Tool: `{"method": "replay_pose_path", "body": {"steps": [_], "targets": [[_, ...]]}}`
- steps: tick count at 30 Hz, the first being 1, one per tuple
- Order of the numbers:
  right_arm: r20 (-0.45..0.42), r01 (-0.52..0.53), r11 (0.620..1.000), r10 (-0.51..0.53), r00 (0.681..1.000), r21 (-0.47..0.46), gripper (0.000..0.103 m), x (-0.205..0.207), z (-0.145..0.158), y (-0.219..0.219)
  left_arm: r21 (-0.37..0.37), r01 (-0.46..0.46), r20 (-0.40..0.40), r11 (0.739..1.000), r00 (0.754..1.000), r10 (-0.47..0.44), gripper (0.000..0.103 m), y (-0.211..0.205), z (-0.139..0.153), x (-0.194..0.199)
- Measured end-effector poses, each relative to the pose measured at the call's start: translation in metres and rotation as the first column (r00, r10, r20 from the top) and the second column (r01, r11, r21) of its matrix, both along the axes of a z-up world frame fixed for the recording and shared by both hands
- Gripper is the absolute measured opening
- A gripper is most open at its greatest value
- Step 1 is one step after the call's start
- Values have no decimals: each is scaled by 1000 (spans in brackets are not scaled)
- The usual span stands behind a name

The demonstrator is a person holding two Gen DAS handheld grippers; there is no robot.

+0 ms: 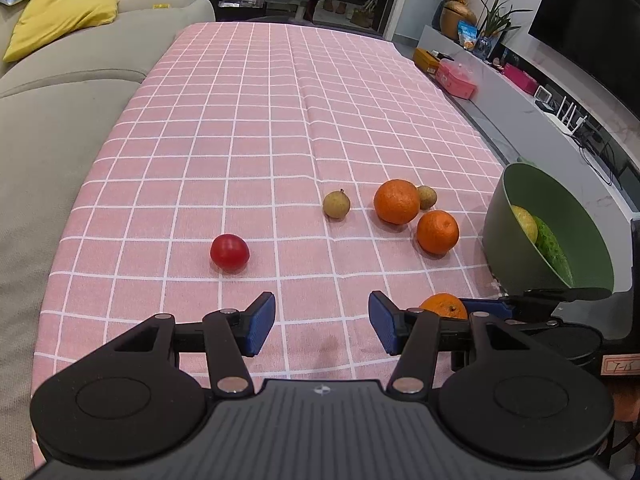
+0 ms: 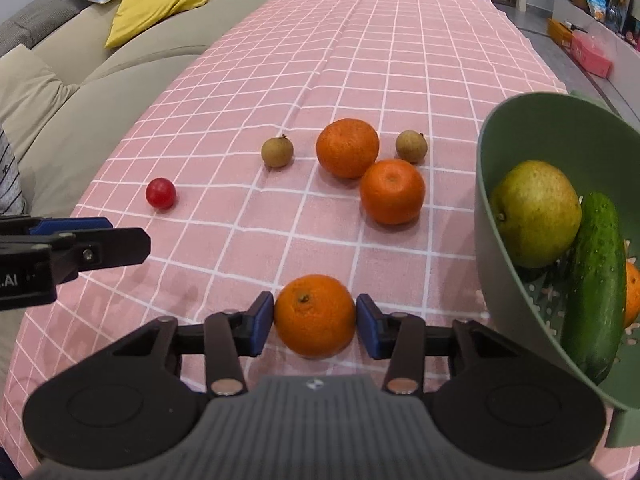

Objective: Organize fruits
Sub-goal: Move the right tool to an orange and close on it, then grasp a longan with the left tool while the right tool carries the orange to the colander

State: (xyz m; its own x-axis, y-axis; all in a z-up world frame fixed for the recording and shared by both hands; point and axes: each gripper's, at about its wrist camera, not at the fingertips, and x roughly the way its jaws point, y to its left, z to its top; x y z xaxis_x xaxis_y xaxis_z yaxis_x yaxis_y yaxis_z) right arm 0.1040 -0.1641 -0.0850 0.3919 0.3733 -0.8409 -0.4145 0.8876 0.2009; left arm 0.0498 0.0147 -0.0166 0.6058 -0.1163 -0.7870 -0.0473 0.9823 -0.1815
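Bracketing an orange (image 2: 315,315) near you, your right gripper (image 2: 315,322) sits narrow, pads barely touching it. Left gripper (image 1: 322,322) gapes, empty. Far right, green bowl (image 2: 520,128) holds pear (image 2: 536,212), cucumber (image 2: 596,284).

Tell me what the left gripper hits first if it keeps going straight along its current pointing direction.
Probably nothing but the pink checked tablecloth. The left gripper is open and empty, and the line ahead runs between the red tomato and the small brown fruit. Depth is hard to judge.
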Motion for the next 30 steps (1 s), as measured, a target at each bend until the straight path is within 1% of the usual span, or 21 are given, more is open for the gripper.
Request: {"method": "replay_pose_path", "body": {"steps": [10, 13, 15, 18, 20, 25, 30], "targets": [[-10, 25, 1000, -25, 1000, 12, 42, 0, 3, -9, 10, 12, -3, 1000, 1000, -12, 63, -3, -4, 2], [-13, 29, 1000, -29, 1000, 12, 42, 0, 3, -12, 45, 38, 0, 998, 999, -38, 63, -6, -2, 8], [-16, 33, 999, -33, 999, 12, 42, 1, 3, -13, 63, 39, -5, 997, 999, -38, 63, -5, -2, 16], [-22, 40, 999, -40, 999, 25, 42, 3, 4, -15, 64, 30, -15, 998, 999, -29, 63, -2, -5, 34], [-20, 39, 999, -38, 999, 31, 42, 3, 6, -15, 80, 40, -19, 996, 999, -38, 63, -4, -8, 47], [-18, 35, 999, -34, 999, 39, 42, 2, 8, -16, 142, 105, -23, 984, 994, -103, 63, -17, -15, 82], [-33, 36, 998, -35, 999, 46, 42, 2, 7, -18, 183, 171, -30, 968, 985, -168, 63, -27, -22, 109]]}}
